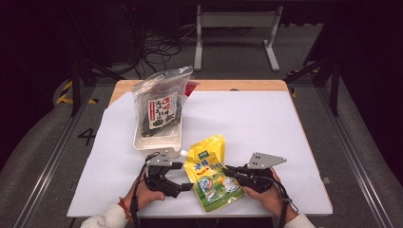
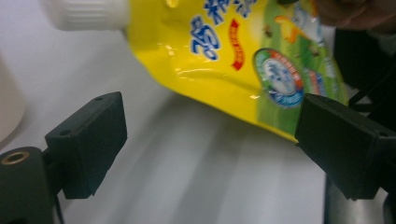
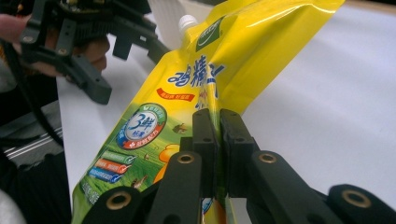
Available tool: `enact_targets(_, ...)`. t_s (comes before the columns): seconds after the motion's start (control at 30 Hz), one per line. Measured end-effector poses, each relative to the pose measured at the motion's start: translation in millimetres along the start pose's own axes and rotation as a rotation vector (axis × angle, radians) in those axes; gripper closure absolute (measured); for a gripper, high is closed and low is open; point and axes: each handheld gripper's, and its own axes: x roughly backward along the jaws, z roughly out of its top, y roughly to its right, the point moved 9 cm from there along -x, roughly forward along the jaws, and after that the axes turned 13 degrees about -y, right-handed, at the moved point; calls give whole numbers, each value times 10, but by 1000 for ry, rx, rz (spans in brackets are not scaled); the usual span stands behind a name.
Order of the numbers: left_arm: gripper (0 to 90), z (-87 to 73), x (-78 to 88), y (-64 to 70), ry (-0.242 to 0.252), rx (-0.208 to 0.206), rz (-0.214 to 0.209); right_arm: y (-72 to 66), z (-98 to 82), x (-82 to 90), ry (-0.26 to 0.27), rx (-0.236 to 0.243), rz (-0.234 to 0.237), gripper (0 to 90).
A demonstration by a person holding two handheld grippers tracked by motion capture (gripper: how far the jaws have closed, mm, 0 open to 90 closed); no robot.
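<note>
Right gripper (image 3: 217, 135) jaws clamped on the right edge of the yellow spout pouch (image 3: 187, 88), film pinched flat between the pads. Left gripper (image 2: 210, 140) jaws spread wide, nothing between them, pouch's lower edge just beyond the tips. Pouch sits at the near edge of the white table cover (image 1: 247, 118), between both hands, white cap (image 2: 86, 13) pointing toward the white tray (image 1: 157, 142). Tray holds a clear bag of dark dried food (image 1: 161, 102), standing upright.
</note>
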Motion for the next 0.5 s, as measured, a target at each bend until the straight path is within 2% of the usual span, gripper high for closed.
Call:
enact_targets(0.07,124,56,-32,41,10,-15,6,-37,89,38,50,14,-18,859)
enact_targets(0.1,124,96,-42,68,29,-26,-2,-37,89,38,50,14,-18,859)
enact_targets(0.17,211,169,-44,129,54,-39,-25,-85,171,63,92,35,-23,857)
enact_targets(0.27,262,259,-24,165,91,-52,-24,-127,205,77,115,47,-6,853)
enact_targets(0.33,346,292,23,157,128,-41,-38,-141,226,91,136,43,0,850)
enact_targets(0.37,404,292,23,157,128,-41,-38,-143,235,93,141,38,7,846)
enact_targets(0.4,404,304,52,149,146,-38,-45,-143,235,93,141,38,7,846)
enact_targets(0.43,464,319,86,141,168,-42,-47,-143,238,91,145,35,10,844)
enact_targets(0.47,608,333,124,126,185,-42,-43,-152,236,73,143,33,12,838)
enact_targets(0.5,608,352,163,117,204,-47,-43,-152,236,73,143,33,12,838)
